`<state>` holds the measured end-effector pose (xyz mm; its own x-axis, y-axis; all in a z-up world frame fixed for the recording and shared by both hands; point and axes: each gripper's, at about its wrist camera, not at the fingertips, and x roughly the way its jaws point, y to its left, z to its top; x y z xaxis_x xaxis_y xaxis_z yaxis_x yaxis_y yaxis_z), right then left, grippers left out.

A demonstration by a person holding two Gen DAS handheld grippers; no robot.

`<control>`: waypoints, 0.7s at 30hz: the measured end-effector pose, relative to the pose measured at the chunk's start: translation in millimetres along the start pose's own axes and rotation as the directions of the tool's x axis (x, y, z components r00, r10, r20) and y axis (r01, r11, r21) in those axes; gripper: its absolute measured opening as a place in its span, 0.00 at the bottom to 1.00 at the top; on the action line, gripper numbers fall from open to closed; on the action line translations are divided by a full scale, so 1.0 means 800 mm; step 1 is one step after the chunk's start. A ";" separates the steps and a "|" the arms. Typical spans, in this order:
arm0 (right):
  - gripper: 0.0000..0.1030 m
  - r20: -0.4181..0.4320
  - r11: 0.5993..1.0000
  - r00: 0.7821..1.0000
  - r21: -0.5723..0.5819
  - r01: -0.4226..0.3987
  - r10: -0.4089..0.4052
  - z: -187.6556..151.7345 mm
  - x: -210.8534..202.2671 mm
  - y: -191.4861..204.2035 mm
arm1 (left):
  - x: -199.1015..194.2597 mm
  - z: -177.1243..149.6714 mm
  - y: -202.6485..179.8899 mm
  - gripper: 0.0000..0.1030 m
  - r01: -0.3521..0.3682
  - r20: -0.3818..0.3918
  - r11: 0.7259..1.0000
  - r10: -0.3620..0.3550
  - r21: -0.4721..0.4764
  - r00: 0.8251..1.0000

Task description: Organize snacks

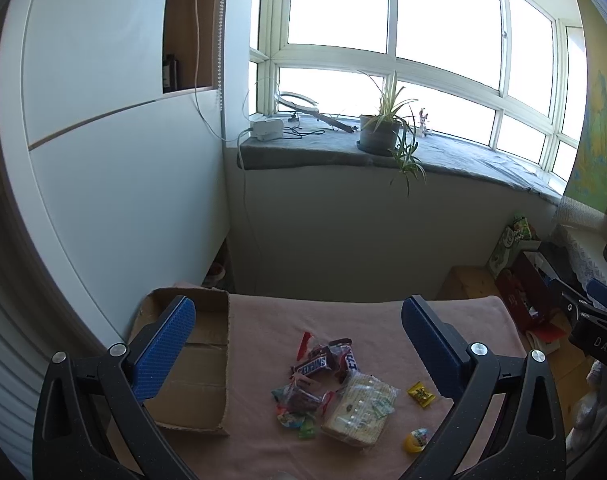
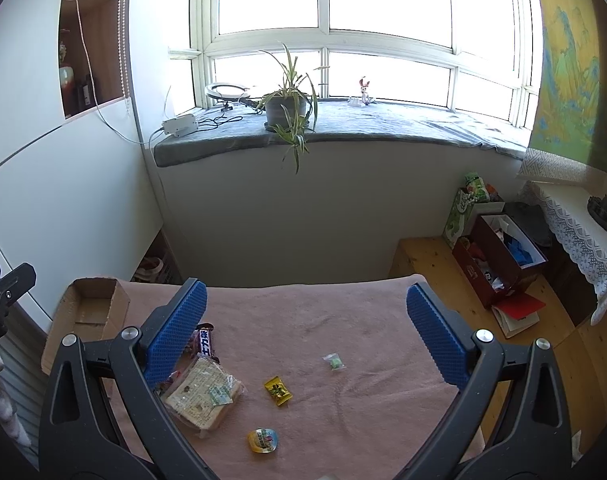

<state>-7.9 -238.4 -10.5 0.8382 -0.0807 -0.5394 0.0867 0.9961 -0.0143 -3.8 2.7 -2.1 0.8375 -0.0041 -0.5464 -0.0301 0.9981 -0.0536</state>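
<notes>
Snacks (image 1: 327, 392) piled mid-table on pink cloth (image 2: 343, 320), just right of cardboard box (image 1: 195, 360), which looks empty. Yellow candy (image 2: 278, 390), jelly cup (image 2: 263, 440), small green sweet (image 2: 334, 361) lie apart. Left gripper (image 1: 299, 344) spread wide, holding nothing; right gripper (image 2: 307, 332) likewise.

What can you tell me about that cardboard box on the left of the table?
The cardboard box is plain brown, shallow, open on top and looks empty. Its walls are creased and dented, with seams across the bottom. It lies flat at the left edge of the table, on the pink cloth, apart from the snack pile. Neither gripper touches it; the left gripper's finger only overlaps it in that view.
</notes>
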 end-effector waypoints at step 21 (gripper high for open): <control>0.99 0.003 1.000 1.000 -0.001 0.001 -0.001 -0.004 -0.001 0.003 | -0.002 -0.001 -0.001 1.00 0.000 -0.001 1.000 0.000 0.004 1.000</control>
<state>-10.2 -236.1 -12.7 0.8396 -0.0822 -0.5369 0.0875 0.9960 -0.0156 -5.5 1.7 -1.8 0.8372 -0.0043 -0.5469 -0.0277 0.9984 -0.0503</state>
